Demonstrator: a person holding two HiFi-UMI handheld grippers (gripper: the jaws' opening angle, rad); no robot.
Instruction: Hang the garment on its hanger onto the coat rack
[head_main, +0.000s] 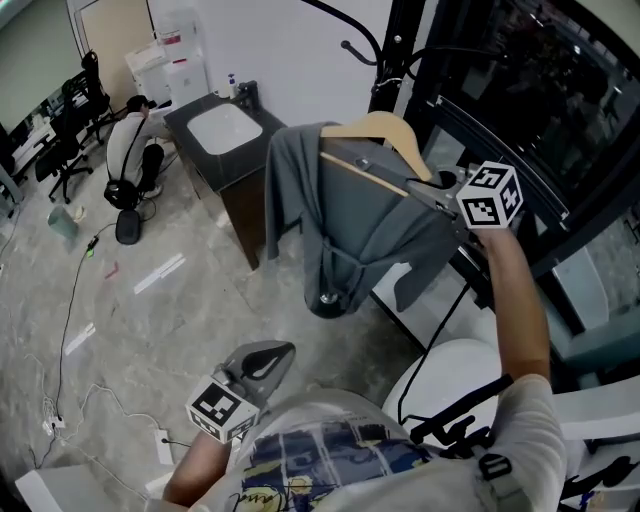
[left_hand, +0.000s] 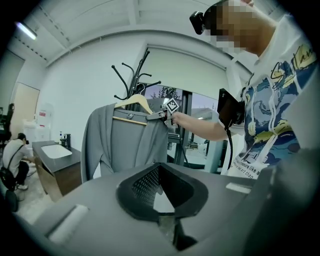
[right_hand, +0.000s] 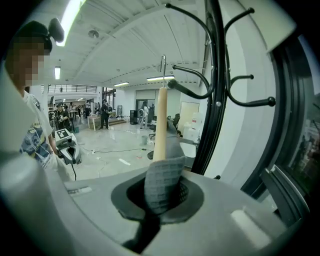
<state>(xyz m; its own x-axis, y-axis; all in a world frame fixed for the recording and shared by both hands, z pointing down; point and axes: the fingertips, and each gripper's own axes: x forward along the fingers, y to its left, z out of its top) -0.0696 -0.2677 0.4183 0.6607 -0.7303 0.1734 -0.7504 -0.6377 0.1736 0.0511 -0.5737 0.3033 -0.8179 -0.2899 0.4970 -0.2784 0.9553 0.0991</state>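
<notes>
**Hanger Held Beside the Coat Rack**

The right gripper (head_main: 428, 190) had its jaws closed on one end of the wooden hanger (head_main: 375, 130), with grey cloth pinched in as well. The grey garment (head_main: 350, 220) hung from the hanger in soft folds, clear of the floor. The hanger's thin metal hook stood just beside a curved arm of the black coat rack (right_hand: 215, 100); contact could not be confirmed. A dark window frame (head_main: 520, 190) stood close on the right of the rack. Glossy pale floor (head_main: 150, 290) lay open to the left. The left gripper (head_main: 270, 365) hung low, well apart from the garment, jaws slightly parted and empty.
</notes>
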